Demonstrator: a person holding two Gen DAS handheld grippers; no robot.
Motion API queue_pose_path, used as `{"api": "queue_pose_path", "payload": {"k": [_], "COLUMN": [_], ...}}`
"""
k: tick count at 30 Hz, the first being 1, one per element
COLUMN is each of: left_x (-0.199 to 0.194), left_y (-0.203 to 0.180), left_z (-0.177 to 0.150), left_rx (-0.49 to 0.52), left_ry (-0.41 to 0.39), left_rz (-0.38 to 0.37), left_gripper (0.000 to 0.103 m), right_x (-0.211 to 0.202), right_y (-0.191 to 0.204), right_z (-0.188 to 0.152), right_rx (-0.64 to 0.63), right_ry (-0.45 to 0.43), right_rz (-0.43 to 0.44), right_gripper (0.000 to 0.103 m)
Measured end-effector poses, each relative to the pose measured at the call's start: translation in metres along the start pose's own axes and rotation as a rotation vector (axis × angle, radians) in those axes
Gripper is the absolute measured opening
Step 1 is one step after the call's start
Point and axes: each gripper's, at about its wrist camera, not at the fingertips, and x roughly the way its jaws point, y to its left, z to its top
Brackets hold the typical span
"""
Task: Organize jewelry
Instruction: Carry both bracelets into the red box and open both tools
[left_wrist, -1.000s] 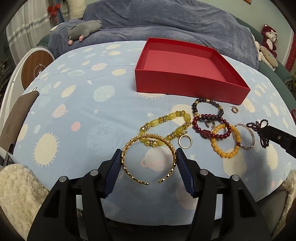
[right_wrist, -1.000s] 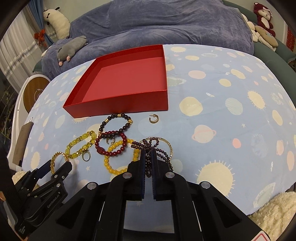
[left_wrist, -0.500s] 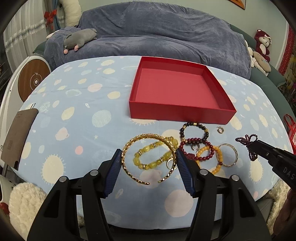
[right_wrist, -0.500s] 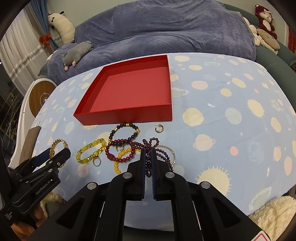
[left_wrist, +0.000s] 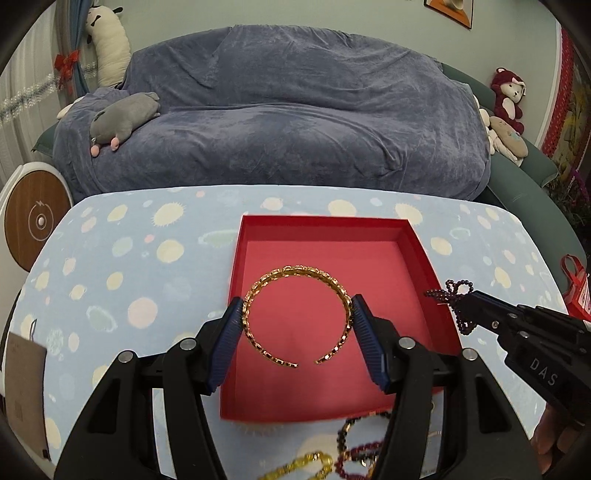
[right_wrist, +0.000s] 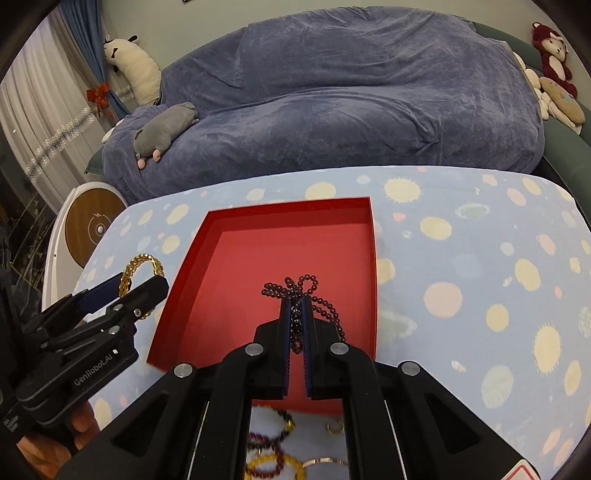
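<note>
An empty red box (left_wrist: 413, 243) (right_wrist: 373, 258) lies on the patterned tablecloth. My left gripper (left_wrist: 297, 314) (right_wrist: 127, 284) is shut on an open gold cuff bangle (left_wrist: 295, 271) (right_wrist: 142, 262), held flat over the box's floor in the left wrist view. My right gripper (right_wrist: 295, 306) (left_wrist: 458, 302) is shut on a dark purple bead strand (right_wrist: 291, 290) (left_wrist: 456, 291), whose loops hang out over the box. More jewelry lies in front of the box: a yellow bead bracelet (left_wrist: 295, 469) (right_wrist: 273, 463), dark red beads (left_wrist: 365, 454) (right_wrist: 258, 441) and a small gold ring (right_wrist: 334, 426).
A sofa under a blue-grey throw (left_wrist: 280, 122) stands behind the table, with a grey plush toy (left_wrist: 122, 118) on it. A round white and wood device (left_wrist: 33, 221) stands at the left. A brown card (left_wrist: 24, 384) lies at the table's left edge.
Both grippers have risen and moved forward from over the jewelry pile to above the red box, carrying the gold bangle and the purple bead strand. The jewelry pile now lies beneath them.
</note>
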Motion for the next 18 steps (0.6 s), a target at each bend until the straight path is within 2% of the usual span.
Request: {"api": "queue_pose_path", "payload": {"k": [2, 8, 13, 18], "left_x": [0.019, 0.077, 0.111, 0.13], "left_y": [0.0, 0.002, 0.005, 0.002], "left_z": [0.013, 0.036, 0.043, 0.046], "left_rx": [-0.008, 0.002, -0.016, -0.006], "left_ry": [0.01, 0.054, 0.097, 0.116], "left_rz": [-0.017, -0.001, 0.006, 0.013], "left_gripper": [0.056, 0.056, 0.056, 0.056], "right_x": [0.017, 0.067, 0.102, 0.124], "right_y": [-0.002, -0.004, -0.011, -0.018], "right_z": [0.018, 0.052, 0.061, 0.066], "right_rx": [0.003, -0.013, -0.018, -0.02], "right_ry": [0.002, 0.03, 0.071, 0.097], "right_rz": [-0.006, -0.026, -0.051, -0.084], "right_gripper": [0.005, 0.005, 0.005, 0.006]}}
